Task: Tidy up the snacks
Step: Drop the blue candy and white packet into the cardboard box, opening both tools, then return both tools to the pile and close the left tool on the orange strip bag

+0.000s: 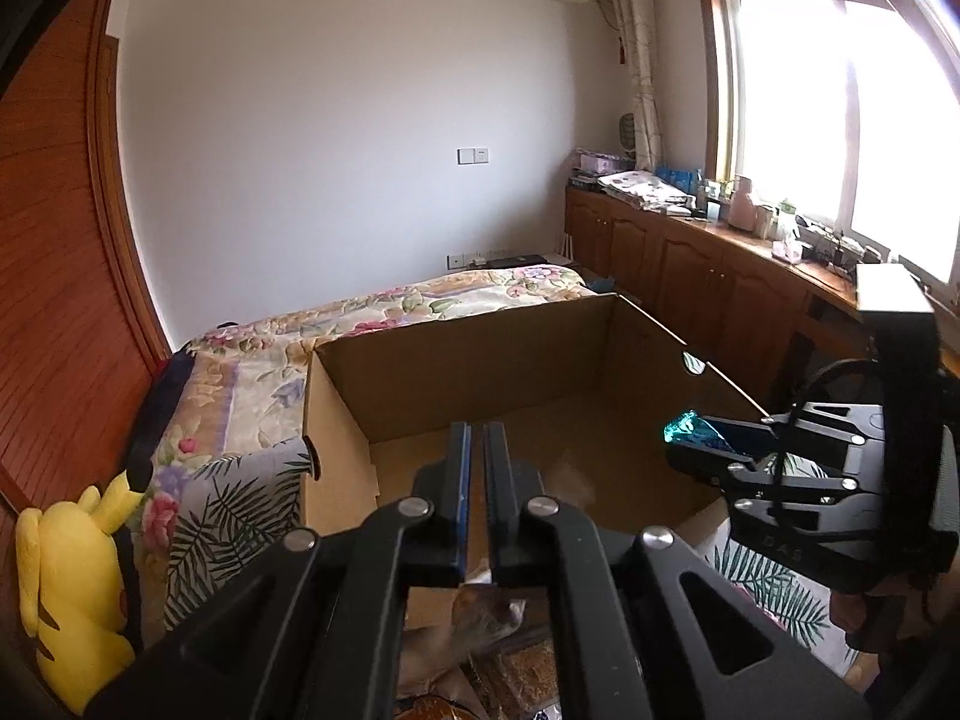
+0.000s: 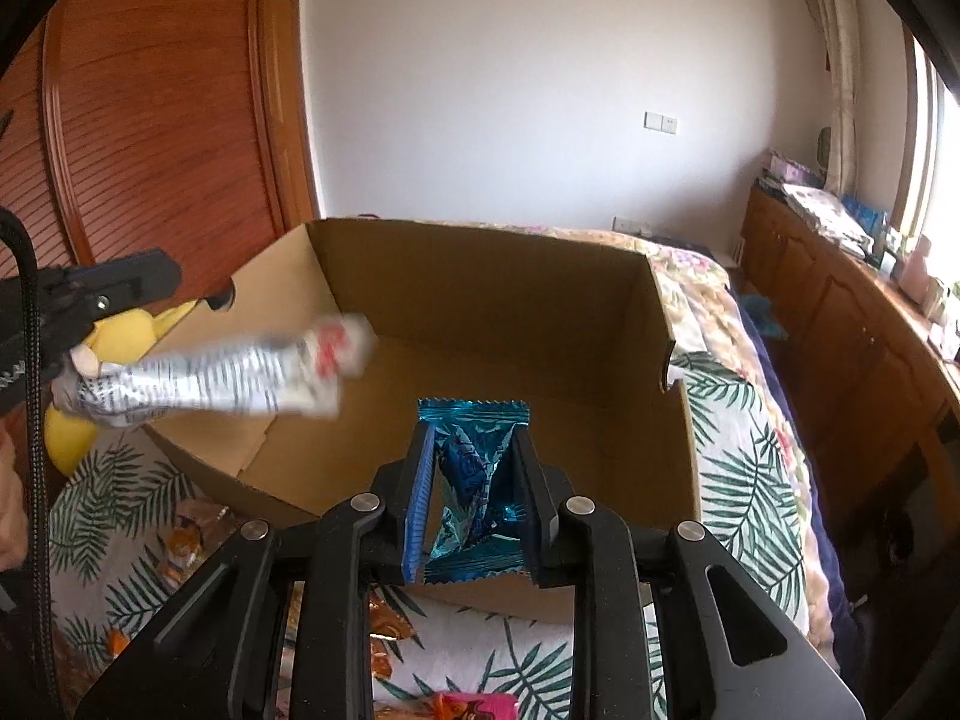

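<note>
I hold both tongs over the open brown cardboard box [image 2: 492, 324] that sits on the leaf-and-flower-printed bedspread [image 2: 738, 456].

My right gripper [image 2: 474, 480] is clamped on a shiny blue foil snack packet [image 2: 474, 468]; the packet is squeezed and creased between the blue-padded fingers, with its crimped top edge poking out past the tips, above the box floor near the front wall.

My left gripper [image 1: 477, 480] has its jaws almost touching. In its own view nothing shows between the tips. In the right view a white, black-striped wrapper with a red mark [image 2: 228, 378] hangs blurred over the box's left rim beside the left tongs; whether they pinch it I cannot tell.

More snacks lie on the bedspread in front of the box: orange wrappers [image 2: 180, 540] and a pink one [image 2: 474, 708].

What could go wrong, as I judge it:
- The blue packet is slick foil gripped across a crumpled middle, so it may slide out early and land on the front wall or outside.
- The white wrapper hangs across the rim; let go there, it may tip out onto the bed.
- The two tongs stand close, so they could bump.
</note>
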Available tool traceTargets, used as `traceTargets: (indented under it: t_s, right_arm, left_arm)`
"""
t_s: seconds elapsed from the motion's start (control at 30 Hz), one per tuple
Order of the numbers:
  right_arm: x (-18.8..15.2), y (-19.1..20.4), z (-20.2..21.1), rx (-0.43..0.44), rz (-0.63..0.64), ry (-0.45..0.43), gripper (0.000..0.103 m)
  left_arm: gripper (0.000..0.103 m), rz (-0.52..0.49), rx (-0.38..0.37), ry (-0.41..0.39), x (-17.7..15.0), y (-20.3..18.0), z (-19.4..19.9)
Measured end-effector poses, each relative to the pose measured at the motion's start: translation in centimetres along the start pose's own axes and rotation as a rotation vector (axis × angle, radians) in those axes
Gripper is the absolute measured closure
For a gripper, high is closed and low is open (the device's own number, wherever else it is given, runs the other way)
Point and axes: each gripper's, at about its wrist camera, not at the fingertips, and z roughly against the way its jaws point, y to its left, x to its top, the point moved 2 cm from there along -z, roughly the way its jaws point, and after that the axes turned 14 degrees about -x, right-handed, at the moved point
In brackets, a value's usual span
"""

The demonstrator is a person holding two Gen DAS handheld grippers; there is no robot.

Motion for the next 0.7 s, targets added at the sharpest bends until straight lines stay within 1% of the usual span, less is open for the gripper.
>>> traceTargets:
  t_s: [0.03, 0.07, 0.1, 0.13, 0.17, 0.33, 0.43, 0.5, 0.53, 0.57, 0.6, 0.7]
  right_arm:
    - [0.0, 0.0, -0.1, 0.003, -0.004, 0.002, 0.078]
    - [0.0, -0.1, -0.1, 0.005, -0.01, 0.004, 0.07]
    - [-0.1, -0.1, -0.1, 0.006, -0.013, 0.004, 0.065]
    - [-0.1, -0.1, -0.1, 0.007, -0.016, 0.0, 0.061]
    - [-0.1, -0.1, -0.1, 0.009, -0.018, -0.002, 0.06]
    - [-0.6, -0.4, 0.5, 0.03, -0.031, -0.008, 0.06]
    - [-1.0, -0.8, 1.6, 0.059, -0.052, -0.026, 0.06]
    - [-1.6, -0.9, 2.7, 0.076, -0.052, -0.042, 0.06]
    - [-1.9, -0.9, 3.2, 0.078, -0.048, -0.051, 0.06]
    - [-2.3, -0.9, 3.7, 0.081, -0.043, -0.059, 0.06]
    - [-2.9, -0.9, 4.4, 0.085, -0.039, -0.068, 0.06]
    - [-4.3, -0.8, 5.8, 0.111, -0.038, -0.074, 0.06]
  left_arm:
    - [0.1, -0.004, -0.002, 0.002, -0.1, -0.1, 0.0]
    - [0.1, -0.006, -0.005, 0.003, -0.1, -0.2, 0.1]
    - [0.1, -0.005, -0.008, 0.004, -0.2, -0.2, 0.1]
    - [0.099, -0.002, -0.012, 0.004, -0.2, -0.2, 0.1]
    - [0.098, 0.0, -0.014, 0.005, -0.3, -0.3, 0.2]
    - [0.091, 0.012, -0.032, 0.002, -0.9, -0.6, 0.9]
    - [0.081, 0.008, -0.042, -0.002, -1.7, -1.0, 1.7]
    - [0.078, -0.001, -0.054, -0.004, -2.3, -1.4, 2.4]
    - [0.074, -0.004, -0.059, -0.002, -2.6, -1.5, 2.6]
    - [0.068, -0.011, -0.064, 0.0, -3.0, -1.7, 2.9]
    - [0.065, -0.015, -0.068, 0.0, -3.4, -1.9, 3.2]
    - [0.064, -0.027, -0.083, 0.008, -4.6, -2.3, 4.0]
